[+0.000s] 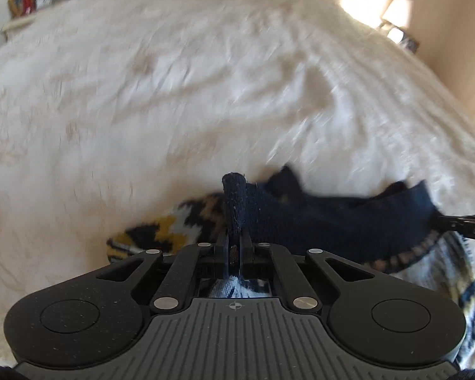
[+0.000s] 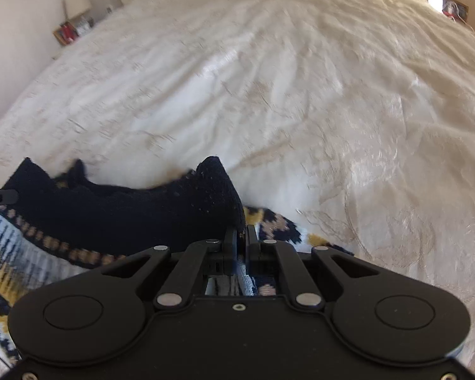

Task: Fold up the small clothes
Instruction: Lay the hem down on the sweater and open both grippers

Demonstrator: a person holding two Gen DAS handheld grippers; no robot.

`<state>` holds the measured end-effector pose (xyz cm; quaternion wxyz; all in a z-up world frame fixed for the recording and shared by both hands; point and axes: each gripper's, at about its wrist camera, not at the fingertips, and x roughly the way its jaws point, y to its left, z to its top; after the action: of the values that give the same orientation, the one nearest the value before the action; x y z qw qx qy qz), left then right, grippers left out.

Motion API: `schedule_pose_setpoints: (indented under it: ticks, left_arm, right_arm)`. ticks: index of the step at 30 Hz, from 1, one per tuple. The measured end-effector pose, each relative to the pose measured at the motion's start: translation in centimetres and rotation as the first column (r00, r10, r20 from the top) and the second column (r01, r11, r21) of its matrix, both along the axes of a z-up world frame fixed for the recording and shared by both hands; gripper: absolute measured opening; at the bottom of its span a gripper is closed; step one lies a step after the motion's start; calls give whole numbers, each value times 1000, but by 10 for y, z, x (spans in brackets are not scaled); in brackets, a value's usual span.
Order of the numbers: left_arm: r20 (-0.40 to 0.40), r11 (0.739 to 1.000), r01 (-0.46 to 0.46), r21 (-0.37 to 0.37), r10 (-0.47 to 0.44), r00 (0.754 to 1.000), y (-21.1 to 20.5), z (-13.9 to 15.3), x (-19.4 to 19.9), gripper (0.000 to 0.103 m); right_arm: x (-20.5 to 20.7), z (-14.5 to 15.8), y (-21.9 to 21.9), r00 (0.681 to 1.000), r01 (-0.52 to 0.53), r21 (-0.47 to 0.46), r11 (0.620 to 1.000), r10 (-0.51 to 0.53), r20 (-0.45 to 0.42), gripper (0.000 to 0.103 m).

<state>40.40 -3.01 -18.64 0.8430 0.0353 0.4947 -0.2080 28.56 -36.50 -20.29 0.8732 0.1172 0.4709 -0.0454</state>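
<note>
Knitwear, a small patterned sweater with a navy ribbed band and a body of yellow, white and dark blue motifs, lies on the cream bedspread and is caught at two places along that navy band. The left gripper is clamped onto a pinch of the band, which stands up as a little dark ridge just past its fingertips; patterned knit shows through the slot behind them. The right gripper is likewise clenched on the band's other end, with navy fabric bunched up directly ahead of and to the left of its tips. In each wrist view the other tool's black fingers peek in from the side, at the far end of the band. Holding both ends of one edge this way looks meant to keep that edge taut and straight, so it can be carried over the body as a clean fold line rather than a crumple. The band's long axis runs crosswise, from one pair of fingers to the other, sagging a little in between, while the sweater's body trails back beneath and behind both tools toward the person. Which end is neck and which hem I cannot tell. Both views are smeared with motion blur.
</note>
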Motion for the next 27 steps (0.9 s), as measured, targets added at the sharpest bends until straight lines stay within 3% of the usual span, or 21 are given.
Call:
schedule_pose_setpoints:
  ticks: [2,4,6,8,9,14,20,23,27]
  left_arm:
    - [-34,999,-18,27,19,999,1,-12,4,16]
    - [-54,999,-44,6,44,998,6,-8,4,20]
    - [-45,998,-55,-4,54,998,12,5,-1,27]
    - [-3,998,-55,9,55,999,18,20,-12,30]
    - [11,998,-56,14,56,998,21,27,-19,35]
    - [-25,998,-59,-17,59,998,29,46,-54,41]
    - [-88,999,11,41,-7,996,17,30,-104,42]
    - [-125,995,32,95,-20,992,17,17,-122,42]
    - [-174,983,27,182,5,985,29,-4,-133,42]
  right_arm:
    - [4,-11,2,1000,5,-22,1000,-6,-26,14]
    - [2,-9,1,999,18,-25,1000,-18,-27,20]
    - [-4,-1,-1,999,39,-22,999,-39,-13,45]
    - [-15,8,-3,998,55,-20,998,-55,13,62]
    - [-20,12,-4,998,63,-19,998,-63,22,65]
    - [-48,32,13,997,65,-21,998,-64,48,69]
    - [-76,41,69,997,-55,1,999,54,49,74]
    - [-87,34,95,993,-118,34,992,118,16,74]
    - [-102,12,118,981,-174,15,985,174,-90,76]
